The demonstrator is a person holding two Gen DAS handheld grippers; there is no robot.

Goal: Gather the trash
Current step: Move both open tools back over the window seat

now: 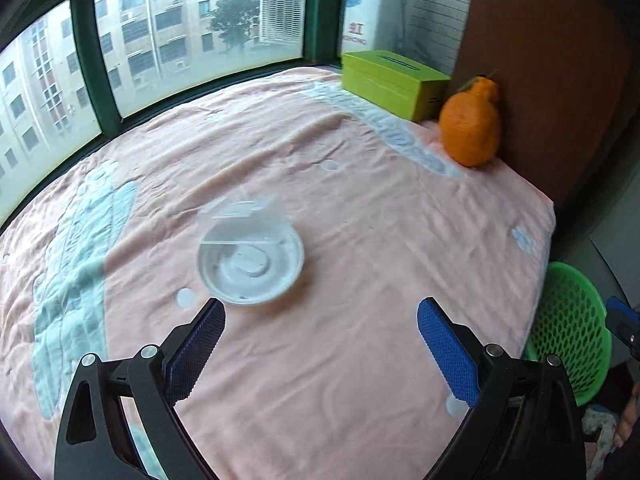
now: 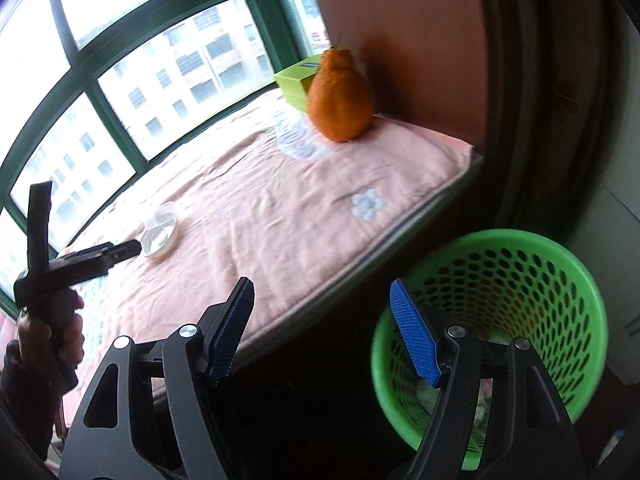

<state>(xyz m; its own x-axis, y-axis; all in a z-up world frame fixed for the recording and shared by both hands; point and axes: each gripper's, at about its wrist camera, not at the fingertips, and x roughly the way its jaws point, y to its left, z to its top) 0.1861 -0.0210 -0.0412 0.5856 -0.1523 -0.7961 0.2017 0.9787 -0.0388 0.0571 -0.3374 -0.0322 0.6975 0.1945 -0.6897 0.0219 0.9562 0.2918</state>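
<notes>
A clear plastic lidded cup [image 1: 250,258] lies on its side on the pink blanket [image 1: 340,208], just beyond my left gripper [image 1: 320,312], which stands open and empty. The right wrist view shows the same cup [image 2: 160,234] far left, with the left gripper [image 2: 130,246] reaching toward it in a person's hand [image 2: 60,336]. My right gripper [image 2: 322,292] is open with nothing between its blue pads, over the blanket's edge beside the green mesh basket [image 2: 500,320]. The basket [image 1: 568,332] stands below the bed's right edge; pale scraps lie at its bottom.
A large orange fruit [image 1: 472,128] and a lime-green tissue box [image 1: 392,80] sit at the far right corner against a brown panel [image 1: 540,60]. Green-framed windows [image 1: 200,40] border the blanket's far side.
</notes>
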